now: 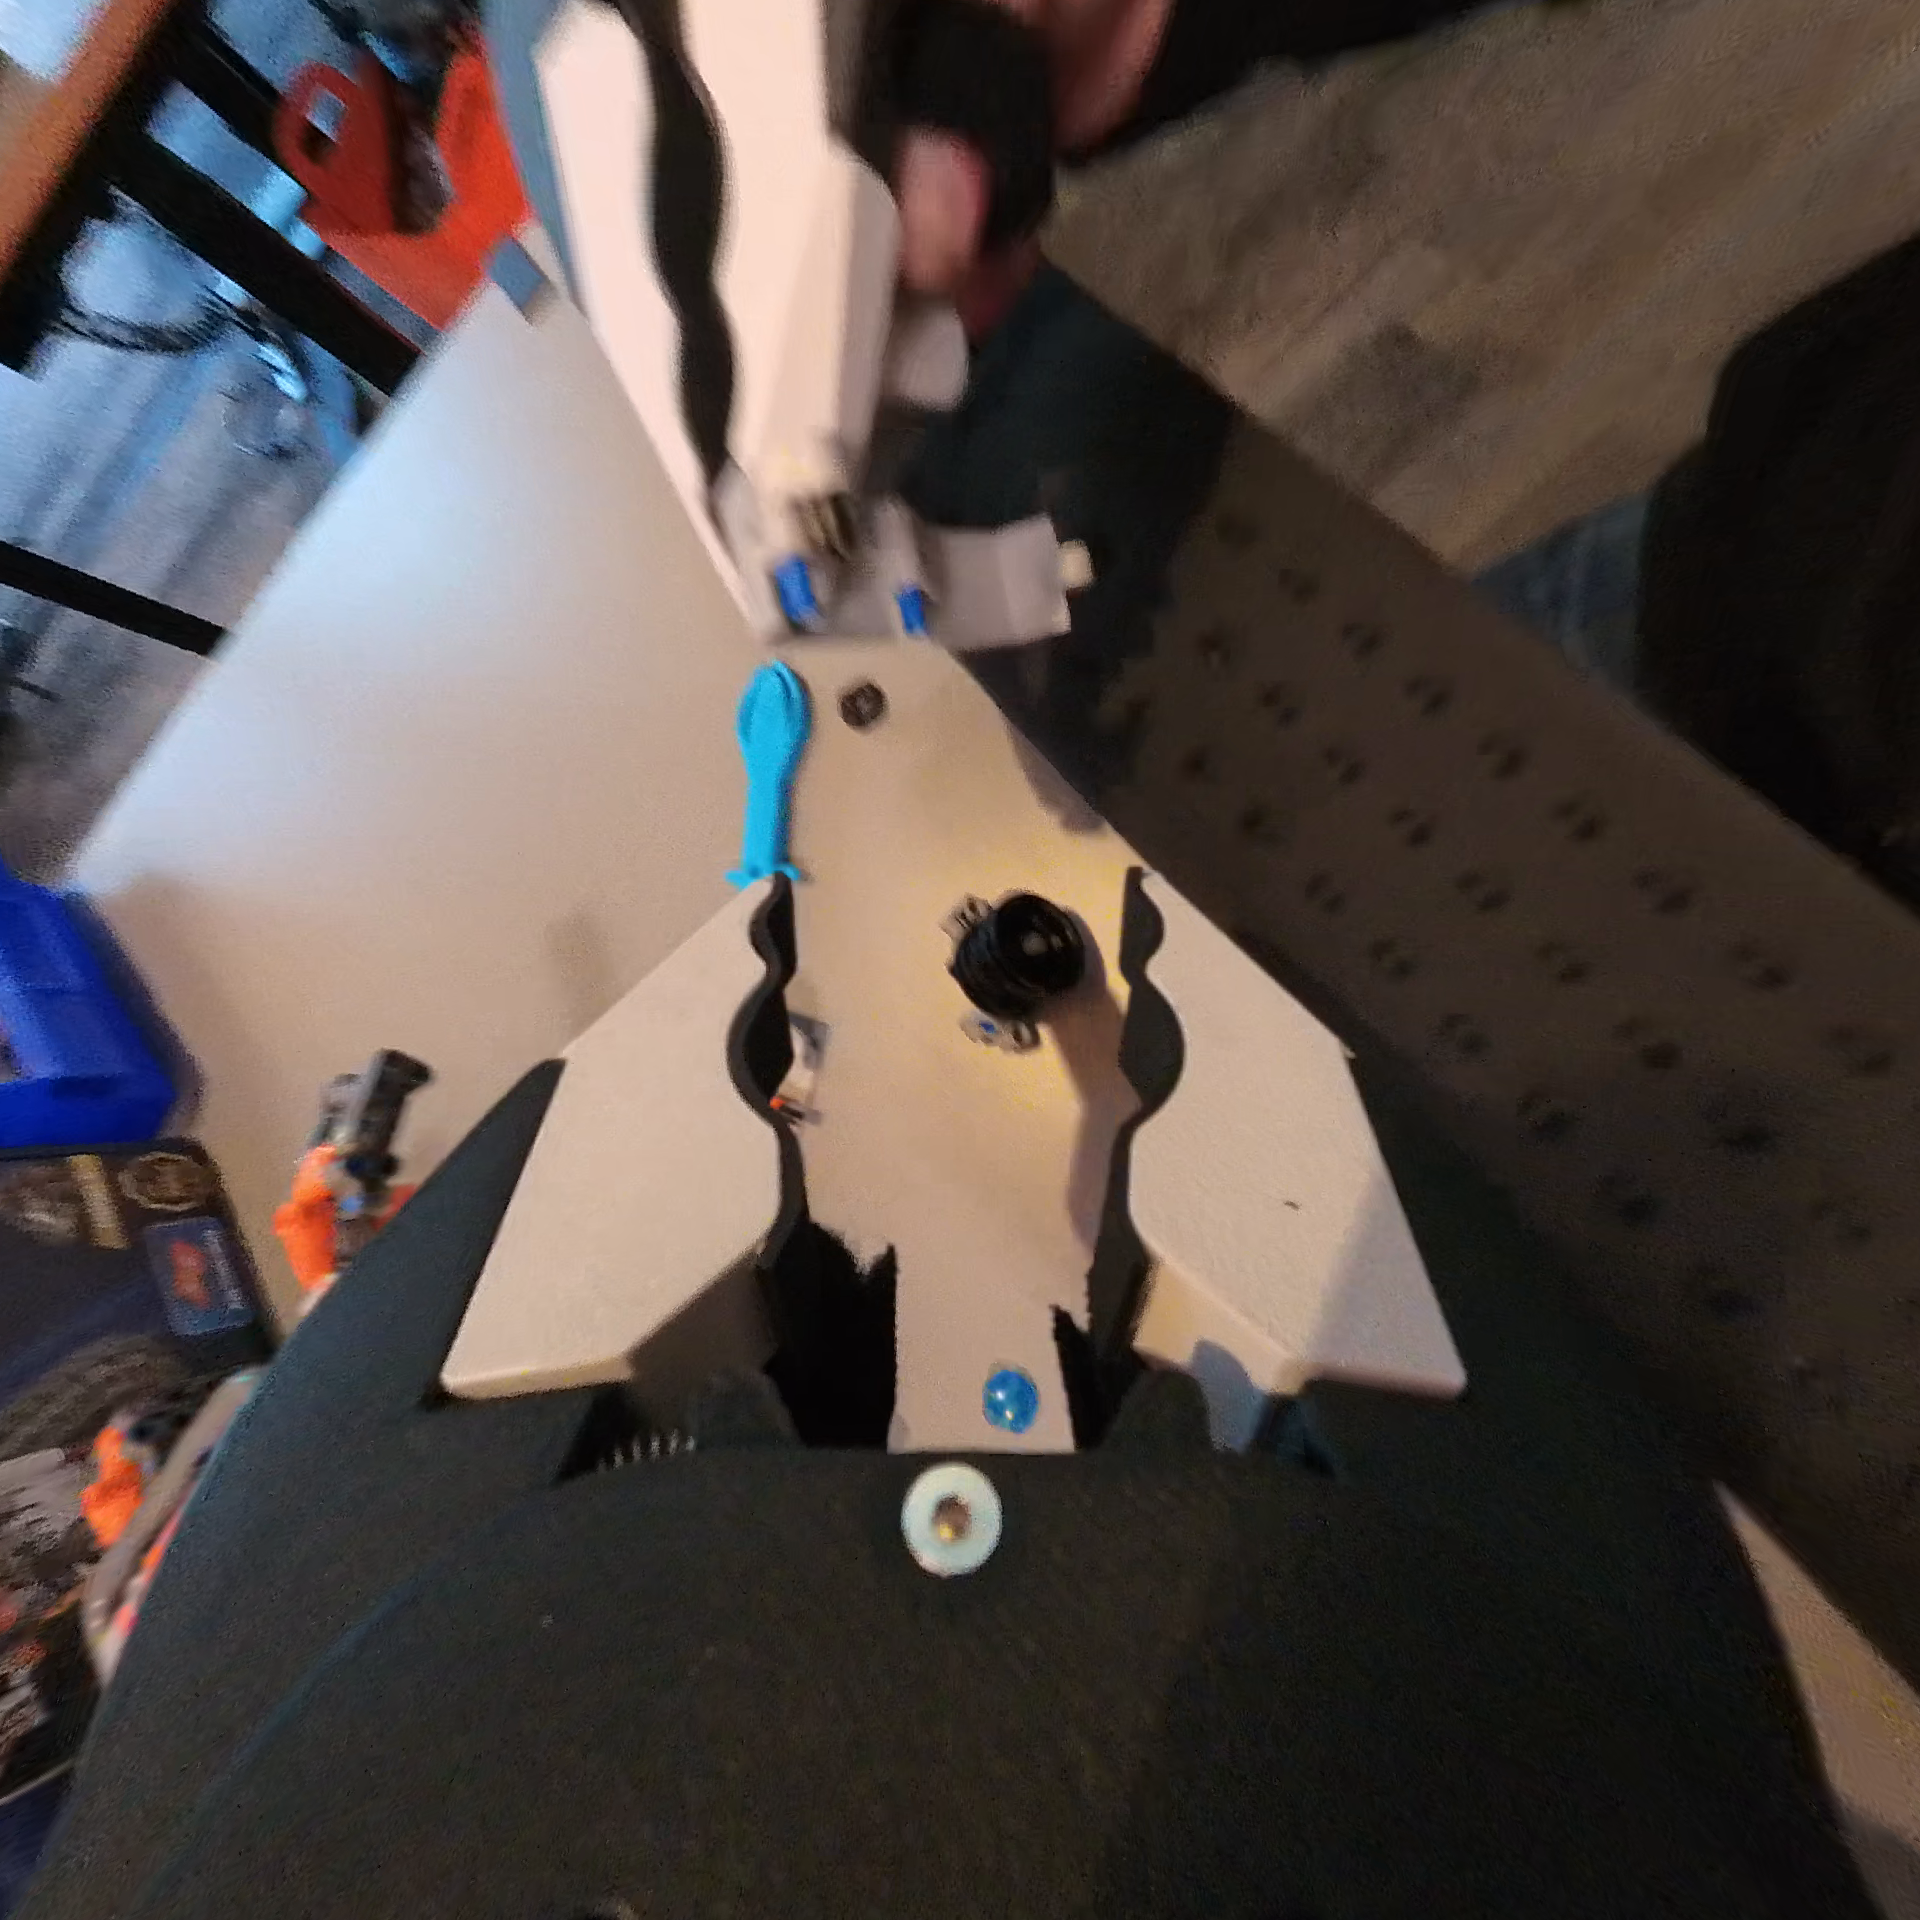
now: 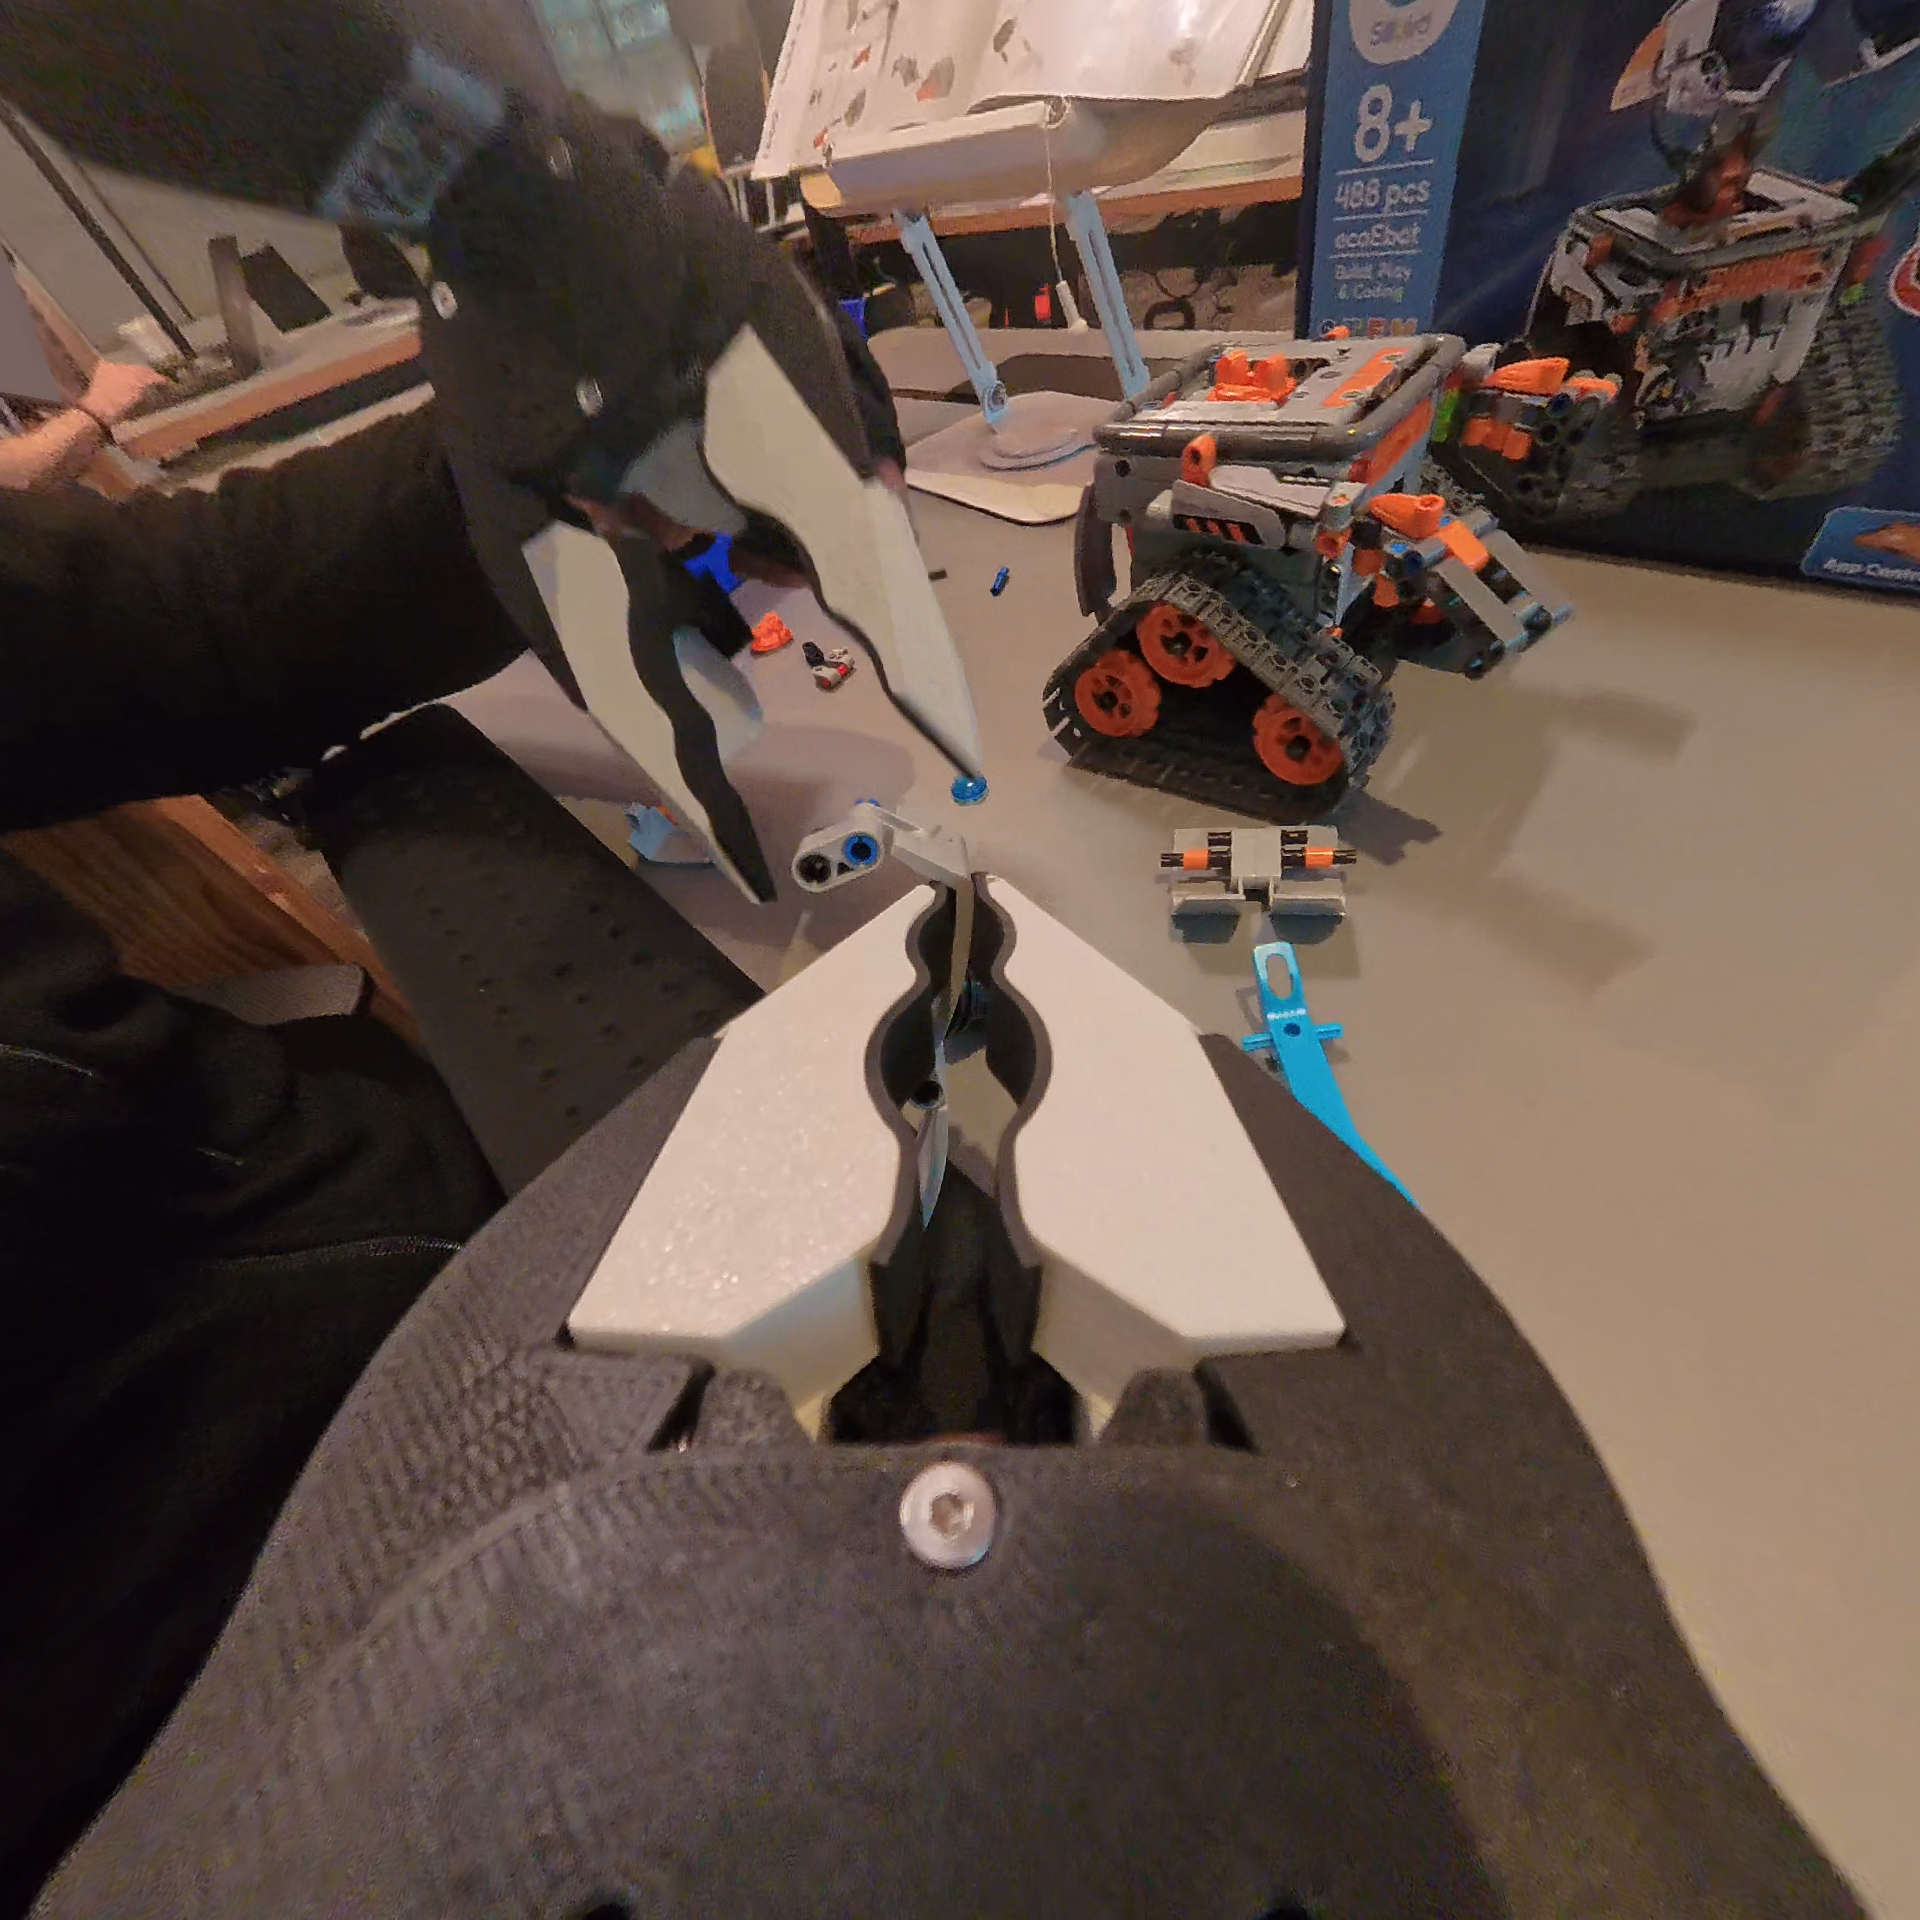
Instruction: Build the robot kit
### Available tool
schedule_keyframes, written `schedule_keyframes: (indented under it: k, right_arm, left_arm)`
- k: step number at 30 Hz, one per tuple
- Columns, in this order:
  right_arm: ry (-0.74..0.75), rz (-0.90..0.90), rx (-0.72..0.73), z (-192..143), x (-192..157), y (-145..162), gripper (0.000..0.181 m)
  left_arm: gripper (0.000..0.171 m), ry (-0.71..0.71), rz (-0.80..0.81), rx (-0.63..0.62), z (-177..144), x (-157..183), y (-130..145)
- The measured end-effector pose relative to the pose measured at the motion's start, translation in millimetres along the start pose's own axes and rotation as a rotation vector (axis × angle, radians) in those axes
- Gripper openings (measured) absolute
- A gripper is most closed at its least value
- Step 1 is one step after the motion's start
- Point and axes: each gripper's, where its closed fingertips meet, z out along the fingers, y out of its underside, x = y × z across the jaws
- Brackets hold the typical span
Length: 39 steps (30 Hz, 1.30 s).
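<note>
My right gripper (image 2: 975, 891) is shut on a grey angled beam (image 2: 831, 854) with a blue pin, held just above the grey table (image 2: 1558, 935). In the left wrist view it shows blurred at the top (image 1: 852, 613) with the grey piece (image 1: 1003, 582). My left gripper (image 1: 958, 883) is open and points down at the table. A black wheel-like piece (image 1: 1018, 956) sits between its fingers with a gap to each pad. In the right wrist view one of its fingers (image 2: 914, 665) has its tip right by a small blue round stud (image 2: 968, 790).
A tracked orange-and-grey brick robot (image 2: 1247, 603) stands to the right, with its box (image 2: 1558, 208) and a booklet stand (image 2: 1018, 125) behind. A grey sub-assembly (image 2: 1257, 862) and a light-blue brick tool (image 2: 1294, 1029) lie nearby. A dark perforated chair (image 2: 540, 935) is at the table edge. About 6 cm separates my left fingertips from my right.
</note>
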Motion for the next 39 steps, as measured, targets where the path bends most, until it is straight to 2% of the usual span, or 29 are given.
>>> schedule_keyframes:
  k: [4,7,8,10,12,16,18,22,25,26,27,28,29,31,33,35,37,39]
  right_arm:
    - [-0.026,0.038,0.001,-0.3,2.4,4.9,0.000]
    - [-0.040,0.056,0.004,1.1,2.9,8.9,0.000]
    - [-0.041,0.062,0.007,1.2,3.6,10.0,0.000]
    - [-0.042,0.069,0.011,0.7,5.1,12.0,0.000]
    - [-0.044,0.077,0.020,-0.9,6.6,12.5,0.000]
    - [-0.042,0.088,0.033,-3.3,10.6,10.2,0.000]
    - [-0.038,0.101,0.032,-2.6,13.1,9.9,0.000]
    - [-0.051,0.097,0.022,2.4,13.5,9.3,0.000]
    - [-0.060,0.099,0.021,5.6,14.7,8.2,0.000]
    - [-0.061,0.102,0.021,6.4,15.6,8.0,0.000]
    - [-0.063,0.105,0.023,7.1,16.2,7.7,0.000]
    - [-0.066,0.109,0.026,7.3,16.3,7.3,0.000]
    - [-0.067,0.112,0.027,7.4,16.6,7.4,0.000]
    - [-0.069,0.115,0.026,7.2,16.7,8.2,0.000]
    - [-0.072,0.119,0.024,7.2,17.0,8.9,0.000]
    - [-0.074,0.117,0.018,7.8,17.2,9.3,0.000]
    - [-0.073,0.114,0.014,8.2,17.1,9.9,0.000]
    - [-0.073,0.109,0.017,8.0,16.6,10.2,0.000]
  left_arm:
    - [0.066,0.067,0.066,-0.172,26.0,8.2,41.6]
    - [0.062,0.122,0.108,-0.197,44.7,16.5,48.5]
    - [0.058,0.123,0.130,-0.220,50.1,16.6,52.2]
    - [0.036,0.148,0.112,-0.222,57.4,20.3,53.3]
    - [0.035,0.117,0.062,-0.222,60.1,13.9,54.0]
    - [0.035,0.019,-0.101,-0.208,60.0,-1.2,58.9]
    - [0.035,-0.044,-0.250,-0.168,58.1,-7.2,56.3]
    - [0.036,-0.065,-0.558,-0.088,56.8,0.5,56.9]
    - [0.036,-0.061,-0.719,-0.036,50.4,0.0,62.2]
    - [0.040,-0.046,-0.751,-0.033,48.7,1.1,64.1]
    - [0.055,-0.034,-0.774,-0.040,47.2,2.3,67.0]
    - [0.062,-0.011,-0.790,-0.053,45.8,5.4,69.9]
    - [0.066,0.012,-0.785,-0.055,43.5,8.3,70.7]
    - [0.063,0.091,-0.705,-0.013,37.4,17.9,61.4]
    - [0.068,0.073,-0.607,-0.060,34.2,15.7,66.2]
    - [0.064,0.033,-0.474,-0.137,32.4,10.3,73.7]
    - [0.072,0.054,-0.466,-0.161,32.9,8.9,71.3]
    - [0.068,0.104,-0.506,-0.149,36.4,11.6,63.6]
